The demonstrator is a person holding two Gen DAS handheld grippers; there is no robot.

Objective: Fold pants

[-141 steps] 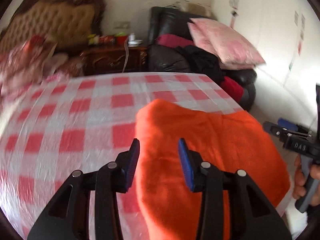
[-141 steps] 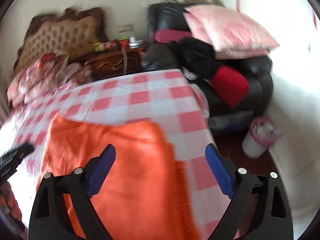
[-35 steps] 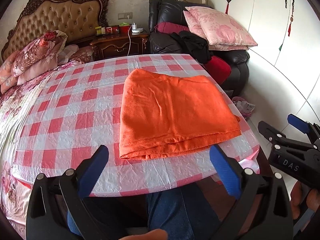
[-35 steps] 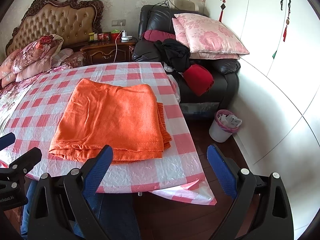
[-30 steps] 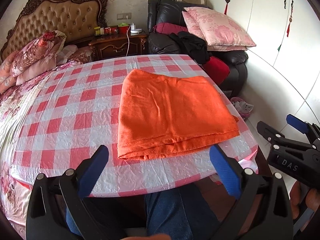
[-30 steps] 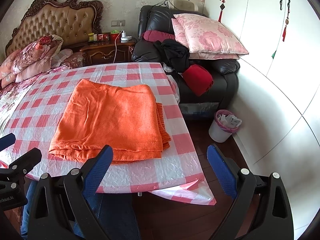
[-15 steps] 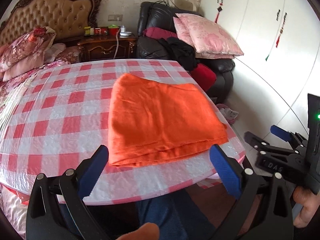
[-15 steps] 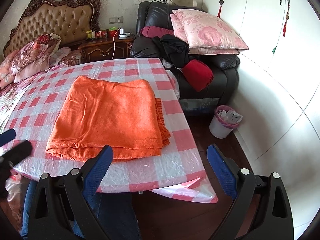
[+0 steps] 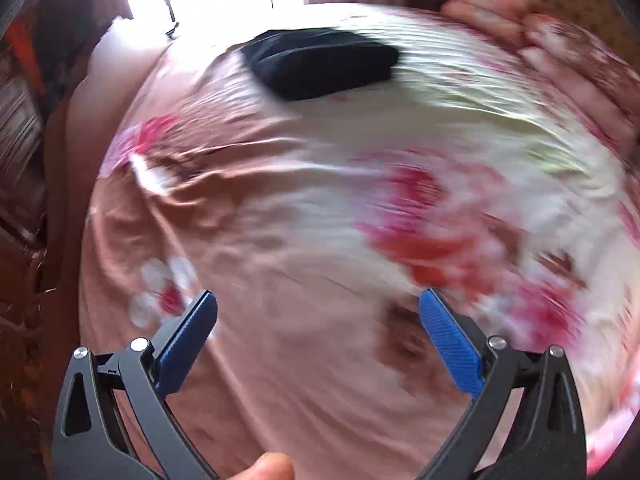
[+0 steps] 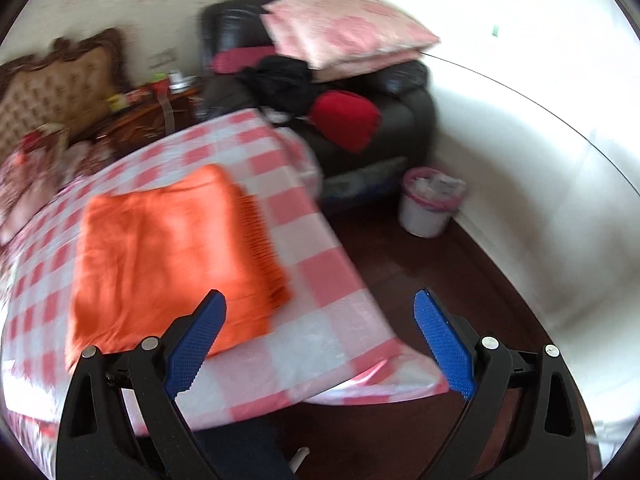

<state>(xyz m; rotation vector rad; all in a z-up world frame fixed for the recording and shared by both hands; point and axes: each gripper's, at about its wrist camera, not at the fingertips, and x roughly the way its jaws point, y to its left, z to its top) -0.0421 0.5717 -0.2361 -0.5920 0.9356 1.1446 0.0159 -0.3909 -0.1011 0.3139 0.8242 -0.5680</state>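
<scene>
Both tongs are spread wide and empty. Your left gripper points over a floral bedspread, touching nothing; your right gripper hovers off the near corner of the checked table, also touching nothing.

On the table lies a folded orange cloth, a neat rectangle with its fringed edge toward the right; it looks finished, so the step in hand is likely fetching the next garment.

That turns on your left side. A dark bundle, probably pants though blur hides the detail, lies far ahead of the left gripper, well apart from the fingertips, slightly left of centre. Its long axis runs across your view, left to right. The right wrist view does not show it at all, so the left hand is the nearer one.

You would need to reach forward across the bedspread before closing on it.
</scene>
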